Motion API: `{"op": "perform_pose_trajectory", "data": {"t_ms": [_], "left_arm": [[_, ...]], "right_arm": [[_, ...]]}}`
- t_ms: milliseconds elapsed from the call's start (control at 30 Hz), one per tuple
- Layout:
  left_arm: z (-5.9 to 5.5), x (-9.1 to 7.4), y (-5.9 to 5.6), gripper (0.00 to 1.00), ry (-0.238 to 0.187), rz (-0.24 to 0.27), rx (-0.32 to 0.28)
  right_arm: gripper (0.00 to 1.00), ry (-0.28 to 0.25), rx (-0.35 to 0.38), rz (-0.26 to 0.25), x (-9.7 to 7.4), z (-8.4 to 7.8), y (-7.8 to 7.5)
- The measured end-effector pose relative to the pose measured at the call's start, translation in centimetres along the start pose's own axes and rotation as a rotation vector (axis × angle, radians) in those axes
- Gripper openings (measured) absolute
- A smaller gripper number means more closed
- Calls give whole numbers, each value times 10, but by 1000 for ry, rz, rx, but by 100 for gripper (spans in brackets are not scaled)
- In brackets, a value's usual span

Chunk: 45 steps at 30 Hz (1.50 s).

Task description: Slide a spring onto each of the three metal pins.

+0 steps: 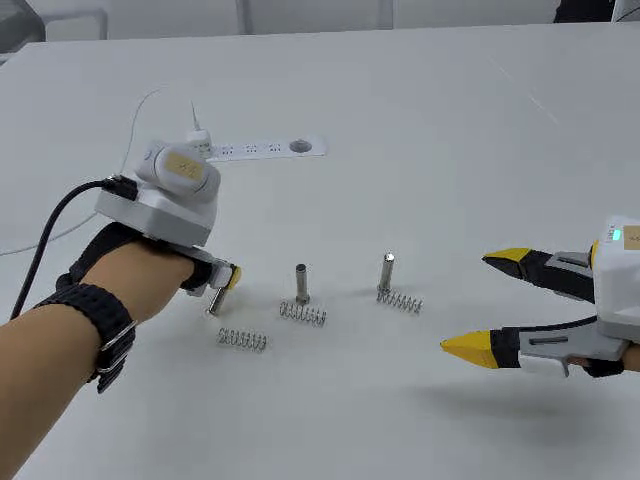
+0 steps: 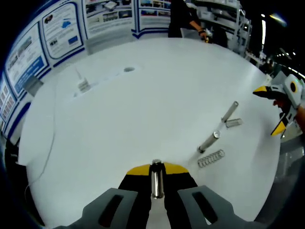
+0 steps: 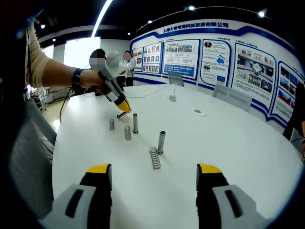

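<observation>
My left gripper [image 1: 222, 287] is shut on a metal pin [image 1: 214, 301] and holds it tilted, its lower end at the white table. In the left gripper view that pin [image 2: 156, 181] runs between the shut yellow fingertips. Two more pins stand upright: a middle pin [image 1: 301, 283] and a right pin [image 1: 386, 272]. A spring lies flat by each: the left spring [image 1: 243, 340], the middle spring [image 1: 303, 314], the right spring [image 1: 400, 300]. My right gripper [image 1: 485, 302] hovers open to their right, holding nothing. In its own view the right gripper [image 3: 153, 171] faces the nearest pin [image 3: 161, 142] and spring [image 3: 154, 157].
A white power strip [image 1: 265, 149] with a plug and cable lies farther back on the table [image 1: 450, 130]. A black cable runs from my left gripper off the left side. Poster walls and people [image 2: 181, 16] stand beyond the table.
</observation>
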State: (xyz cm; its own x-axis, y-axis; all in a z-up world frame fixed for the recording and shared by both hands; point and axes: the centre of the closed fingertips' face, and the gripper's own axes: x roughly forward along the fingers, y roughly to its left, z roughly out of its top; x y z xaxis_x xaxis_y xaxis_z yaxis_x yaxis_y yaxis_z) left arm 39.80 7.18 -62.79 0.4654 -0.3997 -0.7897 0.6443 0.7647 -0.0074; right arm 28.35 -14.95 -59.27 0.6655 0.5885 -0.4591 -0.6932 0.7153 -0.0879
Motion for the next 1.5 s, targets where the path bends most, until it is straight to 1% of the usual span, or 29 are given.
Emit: {"op": "perform_pose_trajectory", "data": {"t_ms": [233,533,767,900,1500], "left_arm": [[-1,-7,3,7,-24,3,-22],[-1,-15,-1,7,-46,-2,-26],[-2,-17,-1,7,-58,-3,-33],[-3,-20,-2,7,-71,-5,-41],[-5,-24,0,7,-89,-3,-56]], "right_arm": [[73,6,0,5,1,-1,2],[73,10,1,6,1,-2,2],[73,11,0,7,2,-2,3],[73,13,1,7,2,-3,3],[73,24,-1,14,4,-5,5]]}}
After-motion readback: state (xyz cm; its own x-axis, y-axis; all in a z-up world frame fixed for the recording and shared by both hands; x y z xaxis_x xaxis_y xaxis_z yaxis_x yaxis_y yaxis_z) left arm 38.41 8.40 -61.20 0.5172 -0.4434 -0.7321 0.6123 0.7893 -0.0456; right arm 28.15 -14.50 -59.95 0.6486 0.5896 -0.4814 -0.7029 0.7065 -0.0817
